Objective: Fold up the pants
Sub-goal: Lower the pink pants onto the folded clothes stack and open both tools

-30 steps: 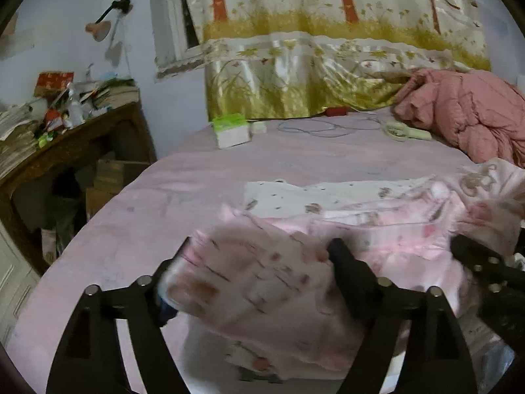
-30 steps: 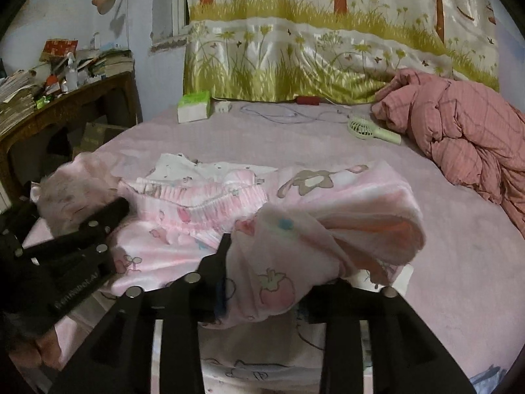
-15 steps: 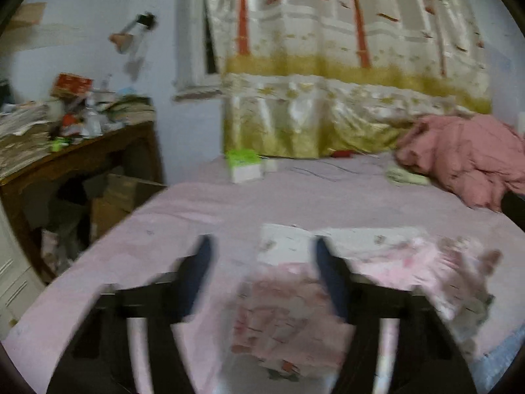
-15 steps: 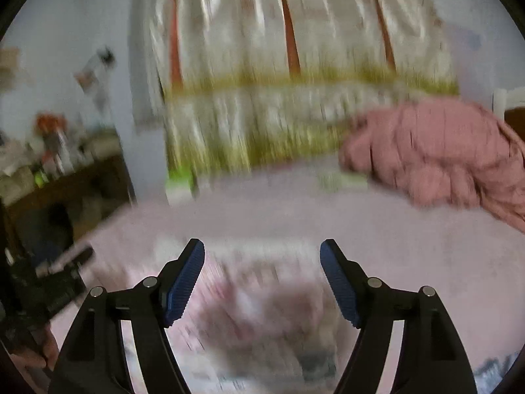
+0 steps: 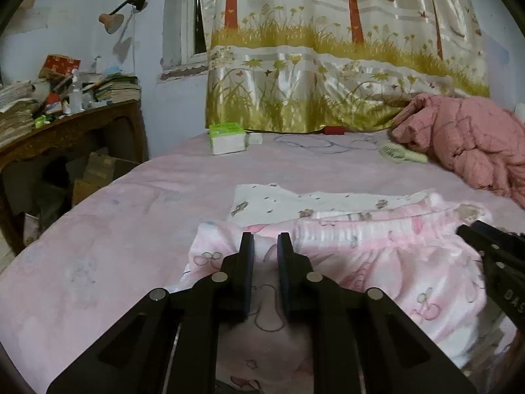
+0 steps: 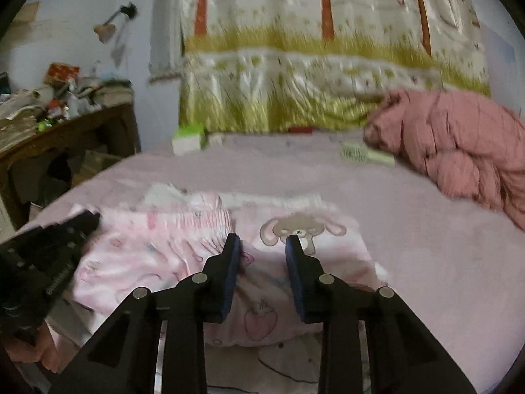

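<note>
The pink printed pants lie folded on the pink bed, their gathered waistband facing away and a bear print on top. They rest on a white patterned garment. My left gripper sits low over the left end of the pants. Its jaws are closing, with a narrow gap and fabric showing in it. My right gripper hovers over the right part, jaws closing but still well apart, fabric beneath them. Each gripper shows at the other view's edge: the right gripper and the left gripper.
A green tissue pack, a cable and a small hand fan lie at the far side of the bed. A rumpled pink quilt fills the far right. A cluttered wooden desk stands left of the bed, a curtain behind.
A second ago both grippers held bunched pants. They let go and rose with jaws wide. Now both are lower over the pants, which lie flat, and their jaws have narrowed.
</note>
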`<state>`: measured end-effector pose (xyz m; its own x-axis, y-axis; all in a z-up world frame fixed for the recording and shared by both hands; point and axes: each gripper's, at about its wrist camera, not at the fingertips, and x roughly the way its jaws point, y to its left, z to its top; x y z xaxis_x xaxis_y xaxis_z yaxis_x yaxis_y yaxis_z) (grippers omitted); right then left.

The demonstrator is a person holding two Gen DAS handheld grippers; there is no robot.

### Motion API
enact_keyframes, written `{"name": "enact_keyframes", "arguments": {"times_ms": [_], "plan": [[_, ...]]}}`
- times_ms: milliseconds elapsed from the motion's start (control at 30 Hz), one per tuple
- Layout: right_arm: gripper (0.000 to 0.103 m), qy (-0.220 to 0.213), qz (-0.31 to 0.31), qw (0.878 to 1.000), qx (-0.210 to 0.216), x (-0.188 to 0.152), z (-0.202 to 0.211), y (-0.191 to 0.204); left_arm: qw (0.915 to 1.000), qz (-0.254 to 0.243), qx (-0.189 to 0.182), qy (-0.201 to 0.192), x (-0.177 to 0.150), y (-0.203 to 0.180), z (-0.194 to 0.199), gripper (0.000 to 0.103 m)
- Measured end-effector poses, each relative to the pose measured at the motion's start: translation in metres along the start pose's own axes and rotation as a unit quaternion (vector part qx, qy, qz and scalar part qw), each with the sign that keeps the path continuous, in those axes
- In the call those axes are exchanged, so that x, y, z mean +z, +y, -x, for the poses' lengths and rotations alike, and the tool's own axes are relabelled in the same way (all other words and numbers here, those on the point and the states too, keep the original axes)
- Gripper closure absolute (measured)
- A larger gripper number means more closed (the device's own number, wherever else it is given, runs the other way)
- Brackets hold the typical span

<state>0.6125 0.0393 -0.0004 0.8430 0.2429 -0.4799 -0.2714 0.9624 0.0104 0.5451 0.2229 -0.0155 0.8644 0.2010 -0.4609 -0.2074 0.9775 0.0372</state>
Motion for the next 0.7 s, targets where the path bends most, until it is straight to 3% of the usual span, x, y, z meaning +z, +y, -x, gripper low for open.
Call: {"name": "enact_keyframes", "arguments": {"times_ms": [100,367,500,633,667,700], "plan": [[0.073,0.009,-0.013,1.0,0.004,-0.009,-0.004,-0.004,0.9994,-0.029,0.02,-0.002,-0.006,-0.008,-0.004,0.088],[0.073,0.022,-0.022,0.999,0.017,-0.01,-0.007,-0.011,0.9992,-0.026,0.023,-0.018,-0.005,-0.013,0.005,0.088],[0.073,0.01,-0.025,1.0,0.01,-0.002,0.007,-0.009,0.9994,-0.005,-0.001,-0.034,0.007,-0.007,0.02,0.088],[0.072,-0.012,-0.016,1.0,-0.001,0.009,0.029,-0.004,0.9983,-0.01,-0.003,-0.058,0.019,-0.005,0.042,0.076],[0.069,-0.014,-0.014,1.0,-0.001,0.012,0.035,-0.003,0.9976,-0.015,0.0,-0.068,0.022,-0.005,0.049,0.073],[0.056,-0.016,-0.015,1.0,-0.002,0.014,0.039,-0.003,0.9965,-0.015,0.001,-0.082,0.026,-0.003,0.058,0.07]]}}
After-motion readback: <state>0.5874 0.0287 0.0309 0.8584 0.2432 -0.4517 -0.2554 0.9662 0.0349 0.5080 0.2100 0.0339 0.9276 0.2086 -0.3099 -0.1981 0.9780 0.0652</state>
